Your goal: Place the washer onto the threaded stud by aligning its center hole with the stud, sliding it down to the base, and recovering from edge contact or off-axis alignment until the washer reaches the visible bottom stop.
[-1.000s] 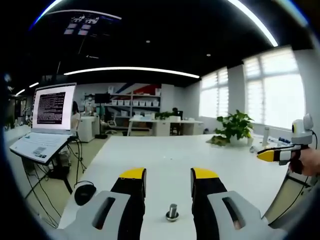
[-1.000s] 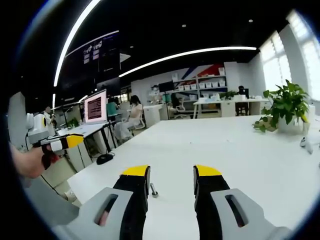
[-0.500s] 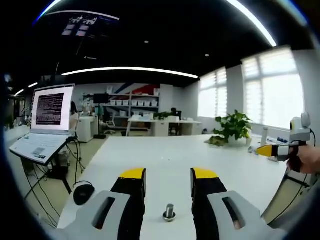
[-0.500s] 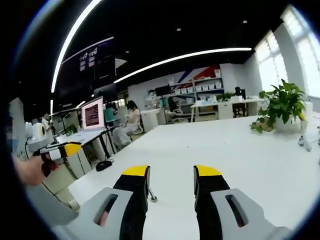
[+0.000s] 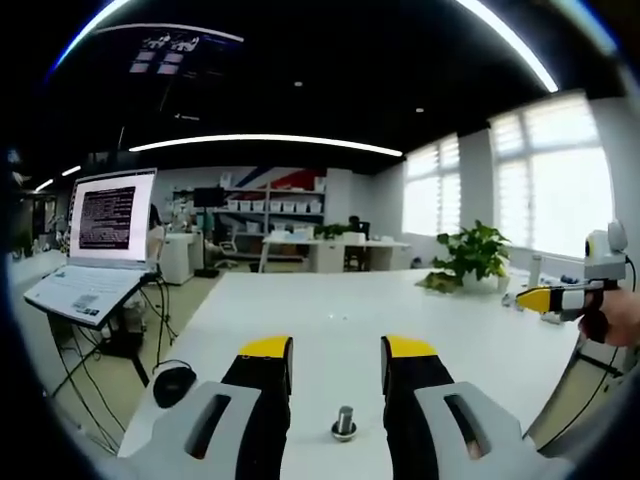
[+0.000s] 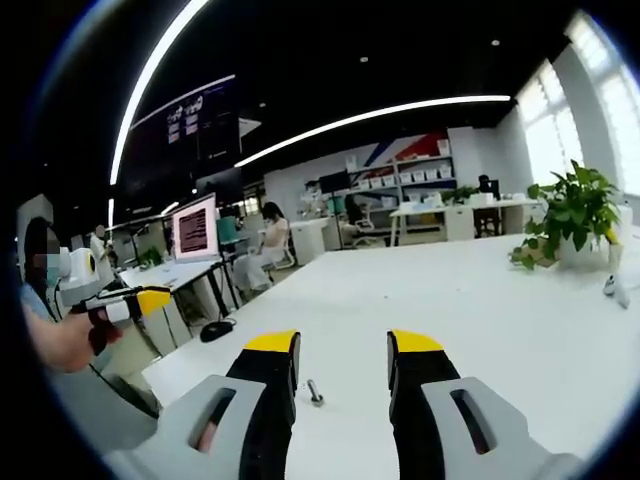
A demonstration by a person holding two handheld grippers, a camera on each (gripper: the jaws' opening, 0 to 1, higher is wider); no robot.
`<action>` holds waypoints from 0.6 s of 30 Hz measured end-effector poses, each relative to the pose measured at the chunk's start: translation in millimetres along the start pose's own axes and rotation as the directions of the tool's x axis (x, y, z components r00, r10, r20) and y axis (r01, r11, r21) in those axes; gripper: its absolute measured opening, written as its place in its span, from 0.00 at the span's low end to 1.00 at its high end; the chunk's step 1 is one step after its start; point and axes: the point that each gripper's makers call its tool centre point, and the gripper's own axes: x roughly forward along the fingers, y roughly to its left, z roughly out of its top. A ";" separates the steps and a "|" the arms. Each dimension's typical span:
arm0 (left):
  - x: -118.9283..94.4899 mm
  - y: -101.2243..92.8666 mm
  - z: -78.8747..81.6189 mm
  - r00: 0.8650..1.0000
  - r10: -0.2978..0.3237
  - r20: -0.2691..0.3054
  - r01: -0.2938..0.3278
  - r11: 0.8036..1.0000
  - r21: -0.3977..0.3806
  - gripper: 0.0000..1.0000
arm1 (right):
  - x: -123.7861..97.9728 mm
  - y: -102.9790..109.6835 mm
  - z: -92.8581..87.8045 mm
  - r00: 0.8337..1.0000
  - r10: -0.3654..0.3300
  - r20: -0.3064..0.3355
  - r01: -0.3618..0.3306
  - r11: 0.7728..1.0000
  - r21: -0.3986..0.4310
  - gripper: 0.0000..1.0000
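We are looking at the stud (image 5: 344,423) standing upright on the white surface (image 5: 340,300), between the jaws of our left claw (image 5: 337,352) and close in front of it; its thread is bare down to a wider ring at its foot, though we cannot tell whether that ring is a nut, a base or a washer. In the right gripper view the same stud (image 6: 315,392) is showing just beside the left jaw of our right claw (image 6: 342,348), small and leaning in the fisheye. Both claws are standing wide open and holding nothing, and we are not making out a loose washer anywhere on the surface. We are judging that the task is at its very start, before any pick-up: the next move calls for finding and gripping the washer by its rim, flat, so that its hole can be brought level over the tip of the stud. The other claw is appearing at the edge of each view, held in a hand (image 5: 622,318) and well apart from the stud. Farther out, a potted plant (image 5: 470,256) is sitting at the far side of the surface, an open laptop (image 5: 95,245) is standing on a stand off to one side, and shelves, desks and bright windows are lining the room.
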 end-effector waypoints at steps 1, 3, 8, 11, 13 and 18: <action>-0.6 0.3 1.5 1.000 0.002 0.004 -0.002 1.000 0.000 0.33 | 0.1 -0.8 -0.5 1.000 -0.002 -0.001 0.002 1.000 0.002 0.37; -0.5 0.8 2.4 1.000 0.004 0.007 -0.004 1.000 -0.003 0.33 | -1.8 -3.5 1.2 1.000 -0.012 0.010 0.012 1.000 0.023 0.37; -1.4 1.9 6.3 0.999 0.028 0.021 -0.027 0.999 -0.031 0.34 | -2.9 -4.6 0.1 1.000 -0.010 0.002 0.010 1.000 0.015 0.37; 0.2 0.3 5.2 0.999 0.026 0.020 -0.025 0.999 -0.028 0.34 | -5.0 -6.9 0.7 1.000 -0.015 0.005 0.015 1.000 0.024 0.37; 0.9 -1.6 4.7 1.000 0.022 0.016 -0.021 0.999 -0.025 0.33 | -5.7 -7.3 1.0 1.000 -0.017 0.005 0.017 1.000 0.025 0.37; 2.2 -1.0 4.0 1.000 0.021 0.018 -0.021 0.999 -0.025 0.33 | -7.2 -9.6 -0.1 1.000 -0.019 0.000 0.019 0.999 0.026 0.38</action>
